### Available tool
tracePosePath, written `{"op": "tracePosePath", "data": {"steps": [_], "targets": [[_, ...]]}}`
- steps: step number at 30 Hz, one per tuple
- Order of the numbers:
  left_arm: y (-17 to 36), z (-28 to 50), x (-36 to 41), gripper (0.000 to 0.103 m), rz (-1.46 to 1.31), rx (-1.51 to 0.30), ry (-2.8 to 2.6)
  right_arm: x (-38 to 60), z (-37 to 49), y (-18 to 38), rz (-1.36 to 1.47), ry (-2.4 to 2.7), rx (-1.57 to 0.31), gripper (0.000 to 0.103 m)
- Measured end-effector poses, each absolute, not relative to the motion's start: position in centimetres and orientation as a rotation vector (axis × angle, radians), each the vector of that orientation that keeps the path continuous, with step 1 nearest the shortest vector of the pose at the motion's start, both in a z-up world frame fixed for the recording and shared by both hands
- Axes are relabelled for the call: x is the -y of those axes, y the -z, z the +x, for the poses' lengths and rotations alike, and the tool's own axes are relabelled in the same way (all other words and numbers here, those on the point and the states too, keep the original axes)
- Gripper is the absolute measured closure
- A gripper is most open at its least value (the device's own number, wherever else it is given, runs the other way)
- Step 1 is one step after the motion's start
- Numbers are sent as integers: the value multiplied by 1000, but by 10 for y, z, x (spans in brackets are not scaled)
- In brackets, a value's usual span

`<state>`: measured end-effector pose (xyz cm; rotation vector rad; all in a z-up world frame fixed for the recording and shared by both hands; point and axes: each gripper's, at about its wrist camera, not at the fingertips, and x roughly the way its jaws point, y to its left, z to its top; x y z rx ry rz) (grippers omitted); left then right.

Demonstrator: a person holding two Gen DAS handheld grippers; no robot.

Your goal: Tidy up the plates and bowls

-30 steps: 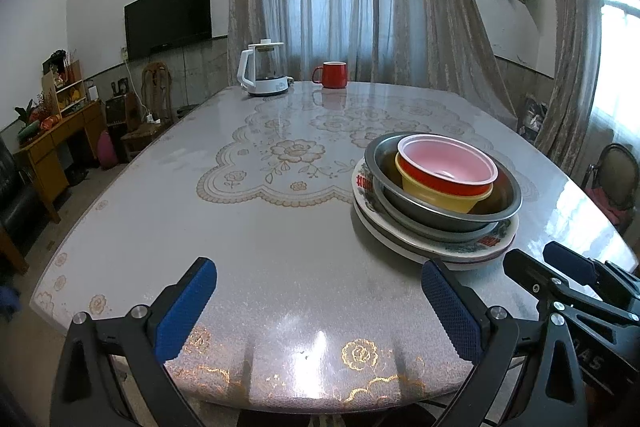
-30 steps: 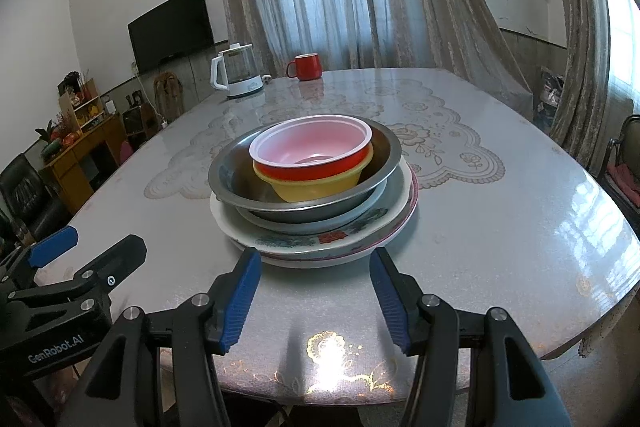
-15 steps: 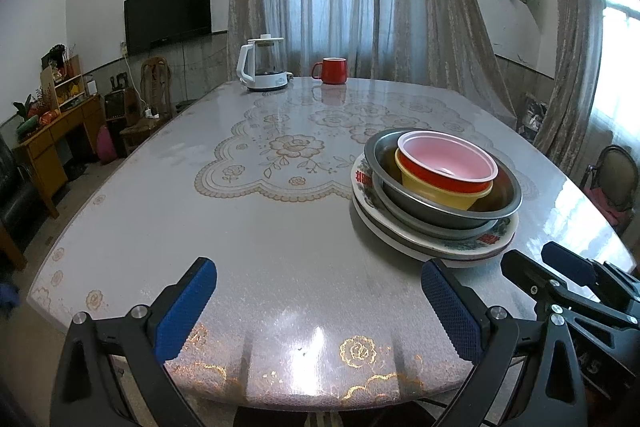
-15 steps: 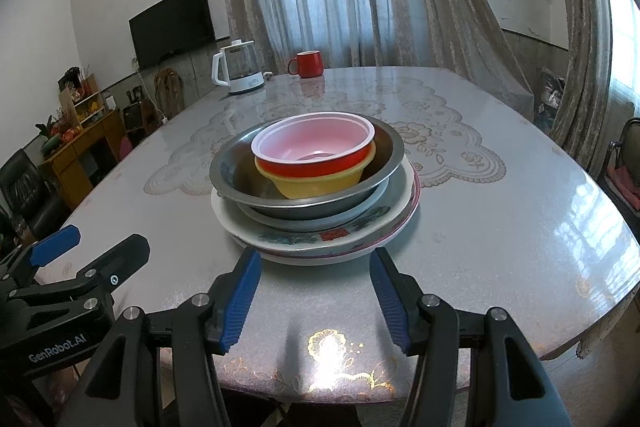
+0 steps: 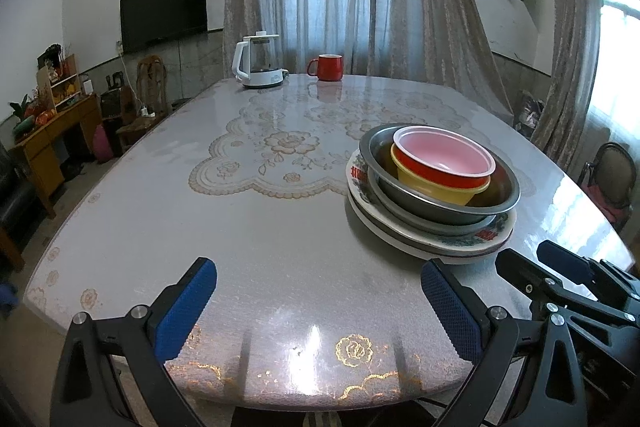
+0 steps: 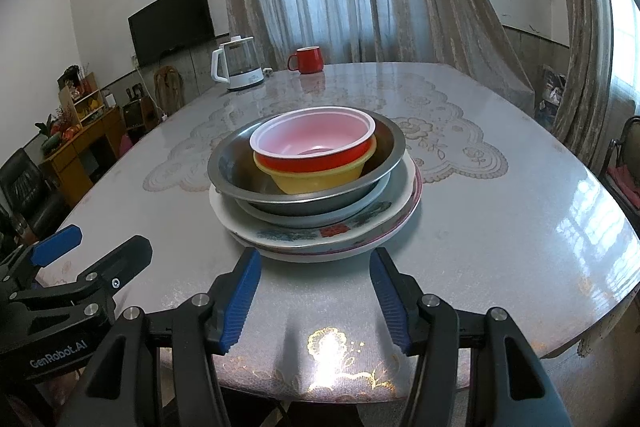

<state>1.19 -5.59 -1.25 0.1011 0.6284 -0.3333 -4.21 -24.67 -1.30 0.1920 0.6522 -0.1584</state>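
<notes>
One stack of dishes stands on the table. A red bowl (image 6: 316,143) with a pink inside sits in a yellow bowl (image 6: 316,179), inside a steel bowl (image 6: 232,167), on flowered plates (image 6: 320,239). From the left wrist view the stack lies to the right: red bowl (image 5: 442,157), steel bowl (image 5: 440,211), plates (image 5: 436,239). My right gripper (image 6: 316,297) hovers open just short of the plates' near rim, nothing between its fingers. My left gripper (image 5: 318,303) is open over bare table, left of the stack.
A white kettle (image 5: 260,67) and a red mug (image 5: 326,67) stand at the far end of the table (image 5: 280,227). The table's near edge runs just under both grippers. A chair (image 5: 614,179) stands at the right, a wooden cabinet (image 5: 44,143) at the left.
</notes>
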Motion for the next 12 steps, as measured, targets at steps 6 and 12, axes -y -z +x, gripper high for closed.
{"op": "tracePosePath", "data": {"steps": [6,12], "targets": [[15,13,58,0,104,-636,335,247,-40,15,192,158,-661,46],[17,17,57,0,99,-650,337,248,-37,17,193,161,-671,46]]}}
